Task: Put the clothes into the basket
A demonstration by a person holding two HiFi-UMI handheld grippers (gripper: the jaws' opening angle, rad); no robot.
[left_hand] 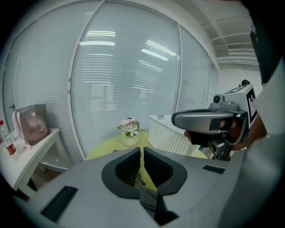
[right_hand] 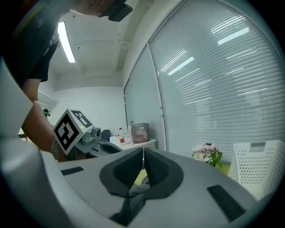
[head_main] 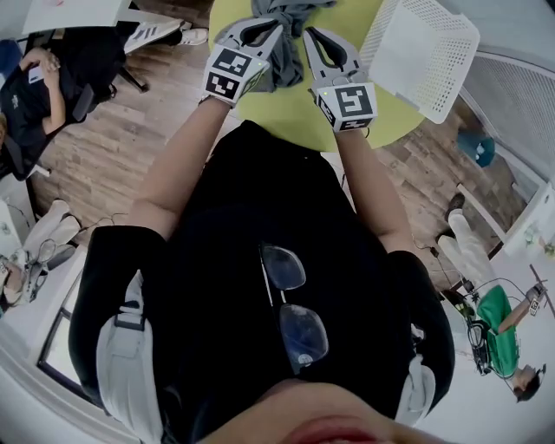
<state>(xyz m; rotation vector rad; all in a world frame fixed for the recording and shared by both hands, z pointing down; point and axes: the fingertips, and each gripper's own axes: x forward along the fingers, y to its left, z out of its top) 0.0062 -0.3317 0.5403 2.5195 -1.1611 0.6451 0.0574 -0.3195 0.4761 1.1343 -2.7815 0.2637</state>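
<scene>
**Shut claws held over grey clothes on a round worktop**

The left claw (head_main: 276, 26) is seen with its jaws pressed together and nothing gripped. The right claw (head_main: 310, 35) is likewise closed at its tips, with grey cloth glimpsed only beyond its jaws. Both are held by a person in a black top over the yellow-green worktop (head_main: 290, 117). The heap of grey clothes (head_main: 284, 68) is found at twelve o'clock in the head view, on the worktop, just beyond and between the two claws. The white perforated basket (head_main: 416, 52) is placed at three o'clock of the clothes, which lie outside it. A small pot of flowers (left_hand: 130, 131) is seen at the basket's nine o'clock in the left gripper view.
</scene>
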